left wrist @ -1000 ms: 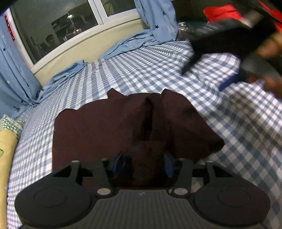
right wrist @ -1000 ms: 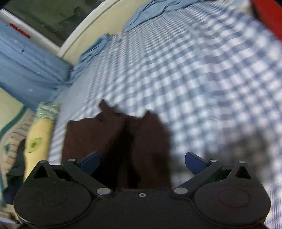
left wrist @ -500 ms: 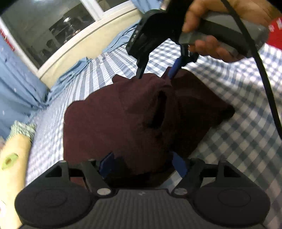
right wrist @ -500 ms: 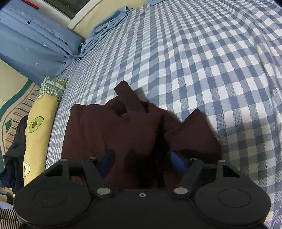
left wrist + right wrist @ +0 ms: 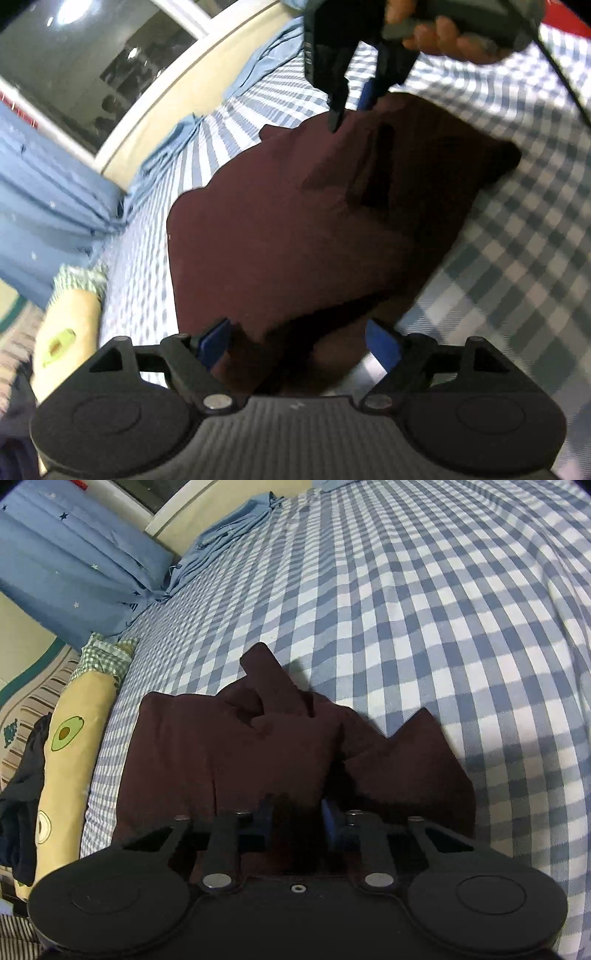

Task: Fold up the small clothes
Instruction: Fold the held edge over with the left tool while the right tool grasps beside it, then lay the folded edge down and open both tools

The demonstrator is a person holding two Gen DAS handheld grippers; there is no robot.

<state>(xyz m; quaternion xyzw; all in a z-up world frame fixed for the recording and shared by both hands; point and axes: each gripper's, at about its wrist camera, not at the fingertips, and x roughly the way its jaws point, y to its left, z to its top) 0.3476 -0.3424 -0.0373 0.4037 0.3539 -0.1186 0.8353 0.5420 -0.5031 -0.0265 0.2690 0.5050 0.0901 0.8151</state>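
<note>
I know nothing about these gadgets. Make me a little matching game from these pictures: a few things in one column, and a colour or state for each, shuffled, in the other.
Things:
1. dark maroon cloth garment
2. checked cotton bedsheet
3. long cream bolster pillow with avocado print
4. left gripper

Colour or state:
A. blue and white squares
B. fingers spread apart
C. lies crumpled in the middle of the bed
D. lies along the bed's edge, beside the garment

Pairs: 1-C, 2-A, 3-D, 4-B
</note>
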